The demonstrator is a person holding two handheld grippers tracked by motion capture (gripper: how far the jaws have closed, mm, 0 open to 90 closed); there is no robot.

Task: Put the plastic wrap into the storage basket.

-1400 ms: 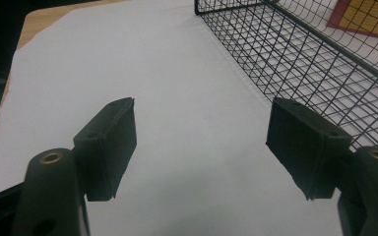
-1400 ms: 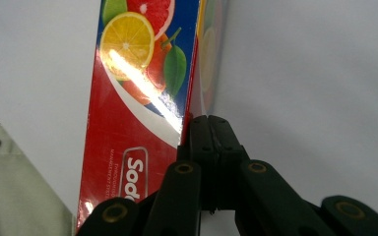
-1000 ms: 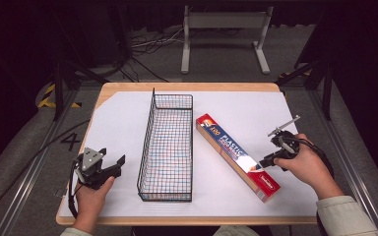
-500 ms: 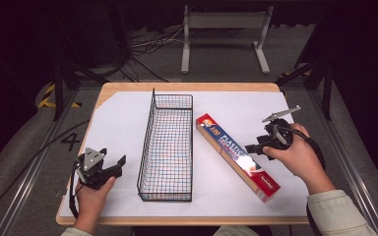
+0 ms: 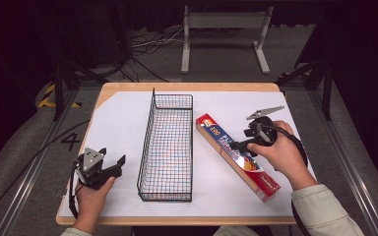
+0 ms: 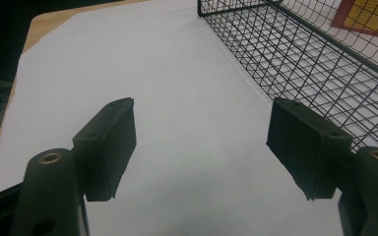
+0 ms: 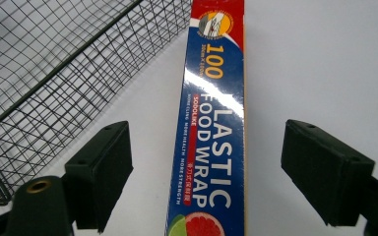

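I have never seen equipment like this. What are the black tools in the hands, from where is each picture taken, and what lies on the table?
A person sits at a table and holds a two-jaw gripper in each hand. The high view looks down from above: the left gripper rests near the table's left edge, and the right gripper is over the plastic food wrap box. The other two pictures come from cameras riding on the grippers, looking along their black jaws. On the white table cover stand a black wire basket and, beside it, the long box. Nothing is held. The left jaws stand open over bare cover. The right jaws have just been opening; the box lies between them, untouched.
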